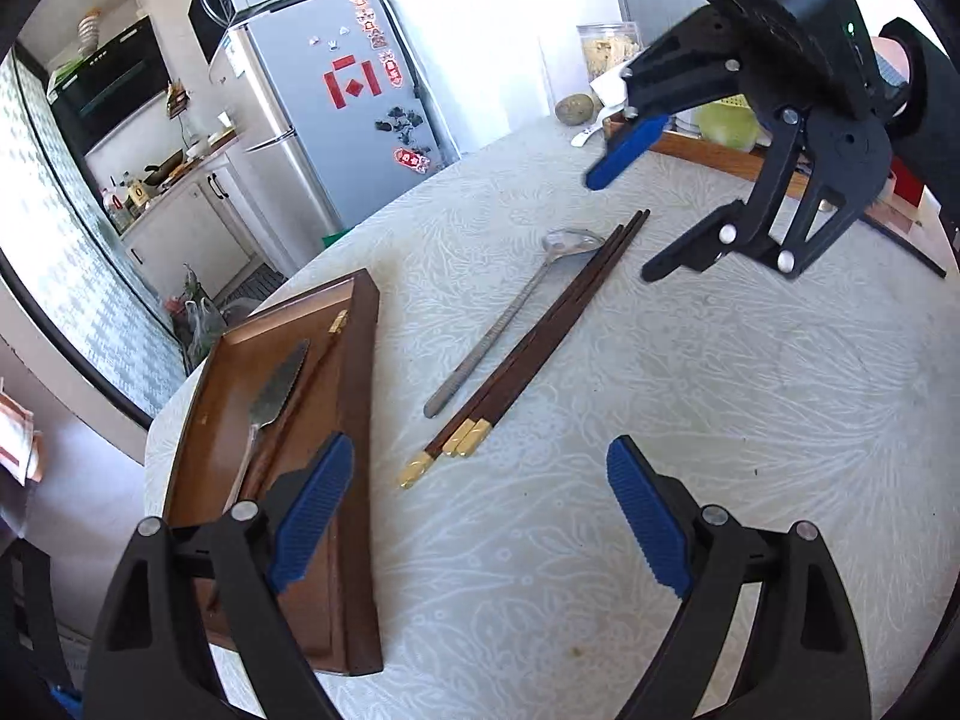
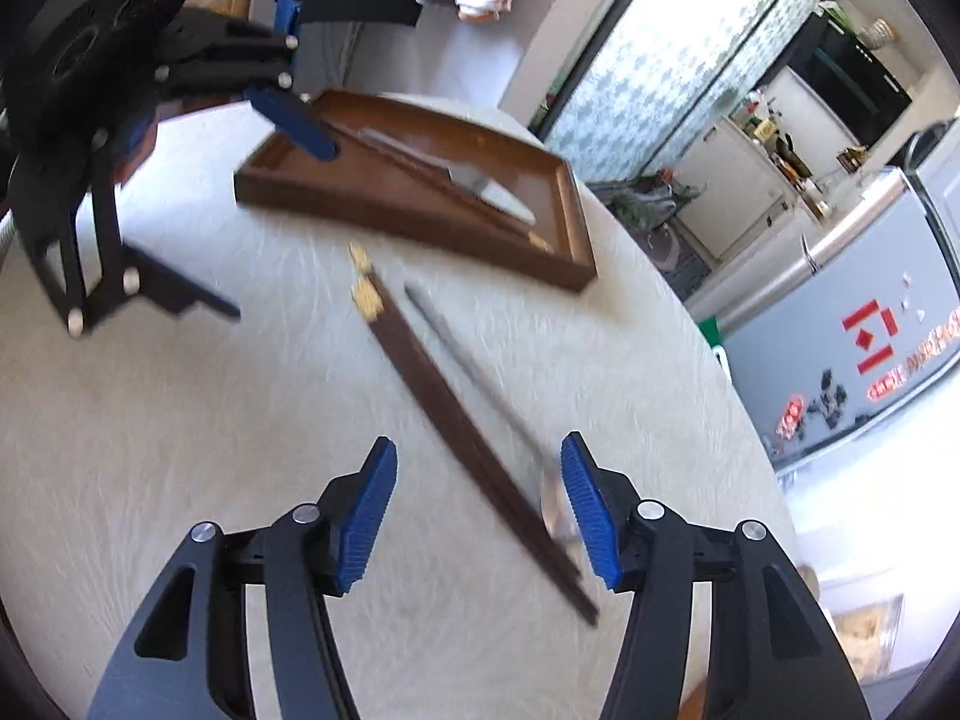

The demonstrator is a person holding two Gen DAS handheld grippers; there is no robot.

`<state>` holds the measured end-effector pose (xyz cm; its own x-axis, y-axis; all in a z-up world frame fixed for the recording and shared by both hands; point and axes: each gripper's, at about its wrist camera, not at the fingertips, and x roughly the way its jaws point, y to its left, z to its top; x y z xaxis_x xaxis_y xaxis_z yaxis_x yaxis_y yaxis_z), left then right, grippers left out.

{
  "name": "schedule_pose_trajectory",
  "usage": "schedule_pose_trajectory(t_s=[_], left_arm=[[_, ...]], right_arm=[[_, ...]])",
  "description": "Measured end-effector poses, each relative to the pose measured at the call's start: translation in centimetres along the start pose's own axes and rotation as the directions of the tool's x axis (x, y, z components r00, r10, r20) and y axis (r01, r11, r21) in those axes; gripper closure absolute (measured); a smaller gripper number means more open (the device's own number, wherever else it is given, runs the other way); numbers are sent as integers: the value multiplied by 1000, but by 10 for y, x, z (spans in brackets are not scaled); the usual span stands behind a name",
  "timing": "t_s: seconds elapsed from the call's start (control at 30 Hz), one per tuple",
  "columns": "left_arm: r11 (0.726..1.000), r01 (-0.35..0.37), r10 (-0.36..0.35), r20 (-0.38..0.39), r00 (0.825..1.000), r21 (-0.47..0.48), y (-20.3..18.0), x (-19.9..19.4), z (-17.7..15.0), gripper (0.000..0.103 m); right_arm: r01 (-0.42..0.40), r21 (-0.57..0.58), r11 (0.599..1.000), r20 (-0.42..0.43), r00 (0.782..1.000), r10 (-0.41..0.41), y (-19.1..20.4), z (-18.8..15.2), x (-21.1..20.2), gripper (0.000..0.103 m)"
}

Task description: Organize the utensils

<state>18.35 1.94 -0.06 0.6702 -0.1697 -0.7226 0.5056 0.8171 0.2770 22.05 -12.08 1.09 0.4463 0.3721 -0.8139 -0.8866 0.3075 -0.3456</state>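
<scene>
While chopsticks (image 1: pixel 522 354) and spoon (image 1: pixel 516 312) lie loose on counter (image 1: pixel 720 420) right of tray (image 1: pixel 360 420) awaiting sorting, left gripper (image 1: pixel 480 516) gapes wide, empty; right gripper (image 2: pixel 480 516) half-open, empty.

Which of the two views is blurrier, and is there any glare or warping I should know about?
Right wrist view: smeared by motion, the chopsticks and spoon streaked. Left wrist view: sharp, the chopsticks crisp, though the wall by the fridge is blown out white. Both views: fisheye bending, the tray edges curved.
</scene>
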Motion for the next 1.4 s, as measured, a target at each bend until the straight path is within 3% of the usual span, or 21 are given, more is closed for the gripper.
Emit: schedule_pose_trajectory(t_s=[0.2, 0.33, 0.53, 0.6, 0.7, 0.9, 1.03, 1.23, 1.33, 1.4], left_arm=[[998, 54, -53, -25, 998, 21, -2, 10, 4, 14], [995, 98, -97, -26, 995, 31, 5, 20, 9, 15], [983, 167, -168, 1, 986, 78, 17, 36, 31, 17], [976, 187, -186, -21, 982, 114, 21, 45, 39, 24], [962, 229, -225, -42, 974, 151, 27, 59, 48, 43], [934, 319, -309, -80, 948, 161, 36, 90, 60, 50], [920, 351, -334, -122, 935, 176, 37, 106, 62, 60], [887, 422, -394, -168, 904, 186, 35, 119, 59, 61], [886, 422, -393, -171, 903, 191, 34, 122, 59, 61], [884, 427, -398, -173, 901, 190, 33, 123, 58, 61]], right_arm=[[-60, 59, 996, -54, 997, 64, -27, -42, 6, 66], [-77, 97, 992, -41, 996, 82, -46, -50, 17, 68], [-150, 70, 986, 6, 989, 150, -59, -17, 37, 68], [-177, 45, 983, -3, 984, 177, -61, -2, 47, 70], [-225, -9, 974, -21, 974, 224, -60, 18, 61, 76], [-276, -81, 958, -50, 961, 273, -54, 36, 74, 77], [-294, -87, 952, -89, 954, 286, -59, 35, 83, 77], [-326, -78, 942, -111, 942, 317, -64, 32, 93, 77], [-345, -73, 936, -110, 935, 336, -66, 32, 95, 78], [-363, -79, 929, -110, 929, 354, -66, 32, 96, 87]])
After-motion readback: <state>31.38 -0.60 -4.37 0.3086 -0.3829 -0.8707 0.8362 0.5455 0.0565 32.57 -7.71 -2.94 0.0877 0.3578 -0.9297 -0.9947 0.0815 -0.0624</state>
